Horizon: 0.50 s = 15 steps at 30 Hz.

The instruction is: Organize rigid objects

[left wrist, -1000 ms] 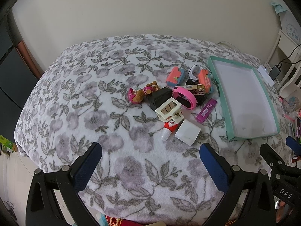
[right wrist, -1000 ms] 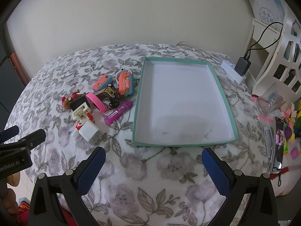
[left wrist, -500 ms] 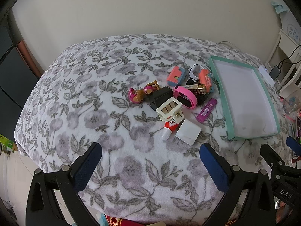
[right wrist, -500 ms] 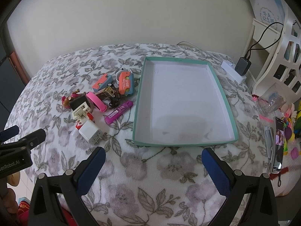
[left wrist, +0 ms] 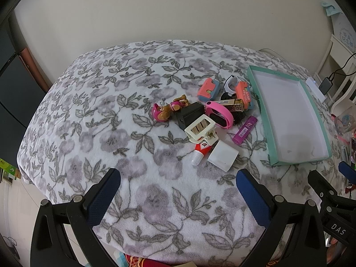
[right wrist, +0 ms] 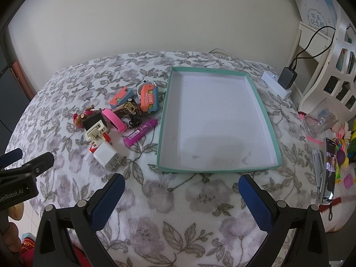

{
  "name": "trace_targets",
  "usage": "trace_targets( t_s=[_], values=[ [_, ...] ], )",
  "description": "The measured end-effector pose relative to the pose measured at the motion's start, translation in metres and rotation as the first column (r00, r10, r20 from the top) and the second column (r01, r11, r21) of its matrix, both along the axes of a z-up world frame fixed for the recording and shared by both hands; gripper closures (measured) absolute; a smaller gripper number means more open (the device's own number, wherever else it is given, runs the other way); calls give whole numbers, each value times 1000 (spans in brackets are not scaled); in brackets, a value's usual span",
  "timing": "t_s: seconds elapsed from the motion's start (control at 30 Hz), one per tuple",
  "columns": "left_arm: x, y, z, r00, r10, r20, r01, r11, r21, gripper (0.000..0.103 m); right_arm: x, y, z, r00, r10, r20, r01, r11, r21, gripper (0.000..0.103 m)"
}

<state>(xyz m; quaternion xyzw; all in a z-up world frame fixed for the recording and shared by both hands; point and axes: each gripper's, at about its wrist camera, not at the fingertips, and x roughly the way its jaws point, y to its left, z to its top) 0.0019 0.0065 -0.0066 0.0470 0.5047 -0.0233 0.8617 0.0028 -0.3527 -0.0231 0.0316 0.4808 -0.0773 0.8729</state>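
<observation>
Both claws, left [left wrist: 175, 182] and right [right wrist: 181, 187], hung with fingers spread wide and empty above a floral blanket [left wrist: 111, 138], where the small rigid objects [left wrist: 207, 122] lay heaped just left of an empty teal-rimmed tray [right wrist: 164, 120].

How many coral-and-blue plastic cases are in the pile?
2. One coral-and-blue plastic case lies at the pile's far edge; the other sits to its right, nearest the teal-rimmed cardboard tray. The clutter could hide more.
</observation>
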Motion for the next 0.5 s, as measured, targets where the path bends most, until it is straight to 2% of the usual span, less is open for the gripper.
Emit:
trace_targets(
  t_s=[0.5],
  values=[
    [1, 2, -2, 1000, 6, -9, -6, 1000, -3, 0, 1, 4, -3, 1000, 7, -12, -7, 1000, -8, 0]
  ],
)
